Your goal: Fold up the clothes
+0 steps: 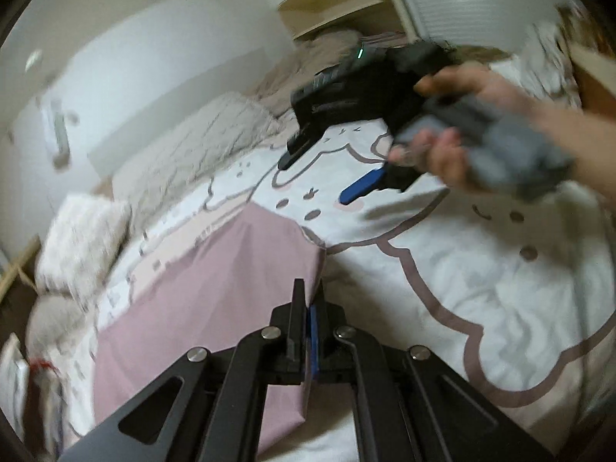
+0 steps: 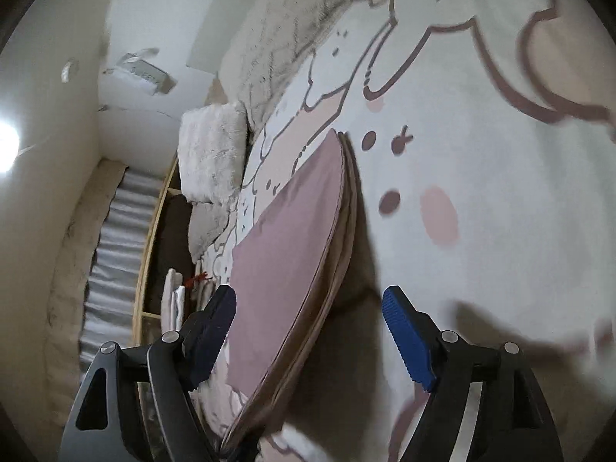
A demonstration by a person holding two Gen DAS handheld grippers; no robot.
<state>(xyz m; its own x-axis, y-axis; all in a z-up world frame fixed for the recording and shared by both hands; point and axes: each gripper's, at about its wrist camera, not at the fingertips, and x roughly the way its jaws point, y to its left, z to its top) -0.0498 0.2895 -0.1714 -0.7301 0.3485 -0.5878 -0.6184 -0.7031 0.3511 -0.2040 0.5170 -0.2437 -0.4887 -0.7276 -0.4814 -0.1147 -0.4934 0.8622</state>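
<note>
A pink cloth (image 1: pixel 215 288) lies folded on the white cartoon-print bed cover (image 1: pixel 481 288). My left gripper (image 1: pixel 308 300) is shut on the cloth's near right edge. My right gripper (image 1: pixel 319 177) shows in the left wrist view, held in a hand above the bed, open and empty. In the right wrist view the same pink cloth (image 2: pixel 288 238) is lifted in layers between the open fingers of my right gripper (image 2: pixel 312 323), not touching them. The blue pad (image 2: pixel 408 335) is on the right.
Fluffy grey and white pillows (image 1: pixel 184 154) lie along the wall at the bed's far side. A wooden shelf (image 2: pixel 154 254) with folded items stands beside the bed. The bed cover (image 2: pixel 500 192) spreads wide to the right.
</note>
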